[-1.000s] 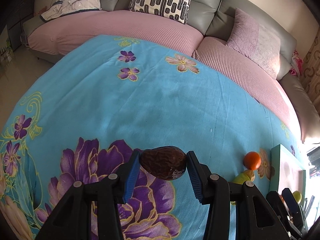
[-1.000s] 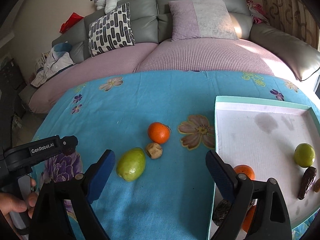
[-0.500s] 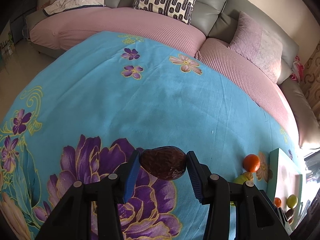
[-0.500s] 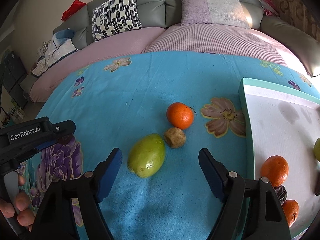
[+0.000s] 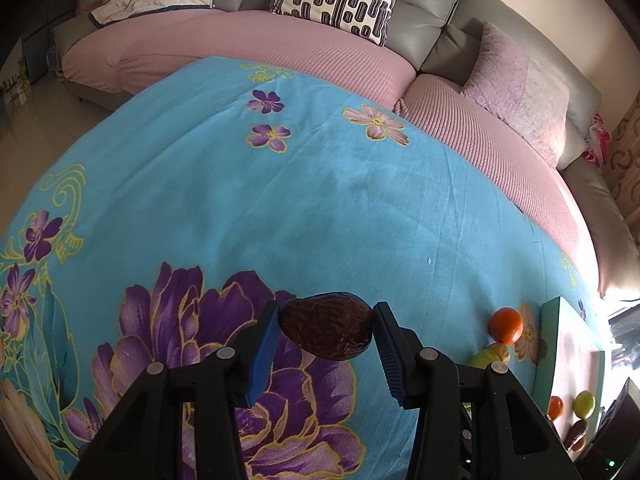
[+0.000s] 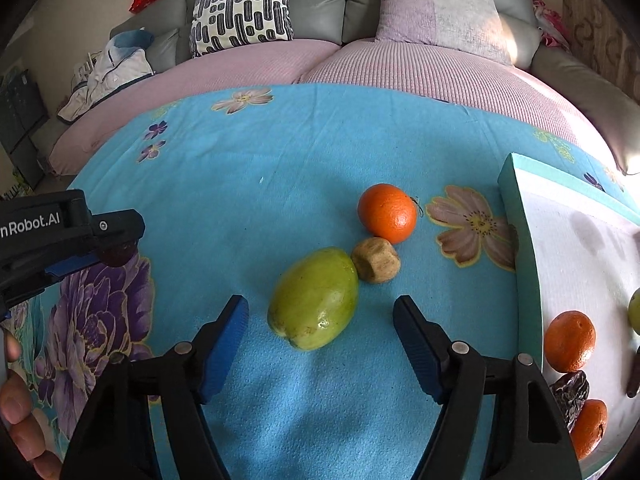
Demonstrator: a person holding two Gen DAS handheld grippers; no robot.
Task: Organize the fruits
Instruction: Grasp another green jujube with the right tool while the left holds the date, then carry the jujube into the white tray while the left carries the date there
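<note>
My left gripper (image 5: 326,330) is shut on a wrinkled dark brown date (image 5: 326,332), held above the floral blue cloth. In the right wrist view that gripper (image 6: 116,254) shows at the far left with the date (image 6: 117,255) between its fingers. My right gripper (image 6: 320,338) stands open just before a green mango (image 6: 314,300), which lies between its blue pads without touching them. A small brown fruit (image 6: 376,260) touches the mango, and an orange (image 6: 387,213) sits behind it. A teal-rimmed white tray (image 6: 520,248) at the right holds oranges (image 6: 569,341), dates and a green fruit.
A blue cloth (image 5: 280,200) with purple and pink flowers covers the table. A pink and grey sofa (image 6: 400,64) with cushions curves around the far side. A hand (image 6: 20,432) shows at the lower left of the right wrist view.
My right gripper has moved left and closer to the mango, so the tray has slid to the right edge. My left gripper has risen slightly, still holding the date.
</note>
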